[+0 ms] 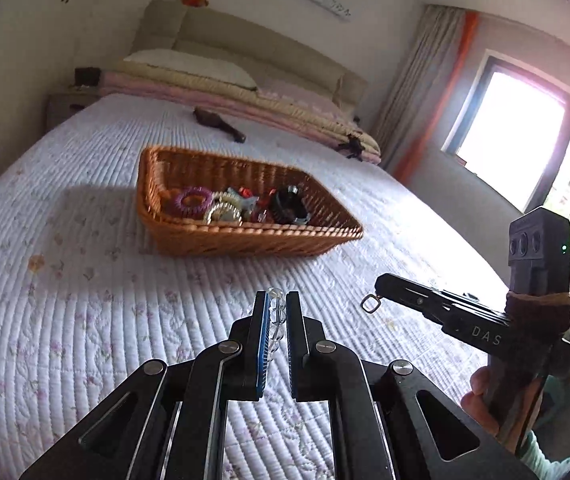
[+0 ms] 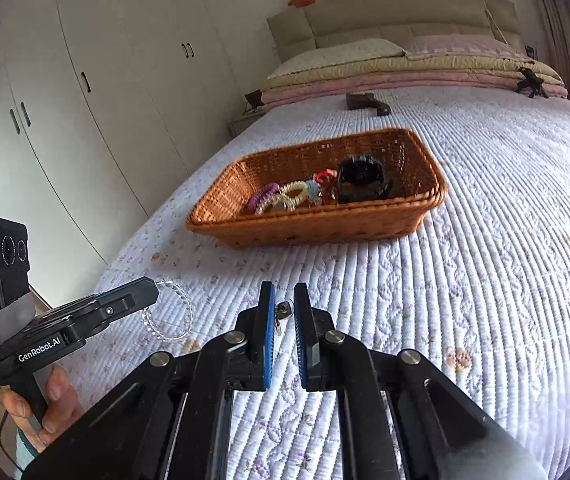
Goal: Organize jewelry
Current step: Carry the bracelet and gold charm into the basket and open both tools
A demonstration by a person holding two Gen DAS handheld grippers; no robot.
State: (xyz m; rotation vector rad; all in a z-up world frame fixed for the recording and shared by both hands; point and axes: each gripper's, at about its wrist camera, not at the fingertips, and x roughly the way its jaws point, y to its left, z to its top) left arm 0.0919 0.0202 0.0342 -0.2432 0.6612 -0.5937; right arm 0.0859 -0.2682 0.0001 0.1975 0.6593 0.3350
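Note:
A wicker basket point(image 1: 245, 240) point(image 2: 317, 224) sits on the bed and holds coil hair ties point(image 1: 193, 200) point(image 2: 285, 196), a black round piece point(image 1: 289, 204) point(image 2: 361, 178) and other small items. My left gripper point(image 1: 278, 300) point(image 2: 157, 286) is shut on a clear bead bracelet point(image 1: 277, 312) point(image 2: 171, 312), which hangs from it above the quilt. My right gripper point(image 2: 284, 294) point(image 1: 379, 294) is shut on a small earring with a square gold ring point(image 1: 369, 304) point(image 2: 283, 310). Both grippers hover in front of the basket.
A white quilted bedspread point(image 1: 85, 300) point(image 2: 485, 280) covers the bed. A dark hairbrush point(image 1: 221, 124) point(image 2: 367, 102) lies beyond the basket, near folded blankets and a pillow point(image 1: 189, 66). White wardrobes point(image 2: 85, 100) stand to the left, a window point(image 1: 525, 140) to the right.

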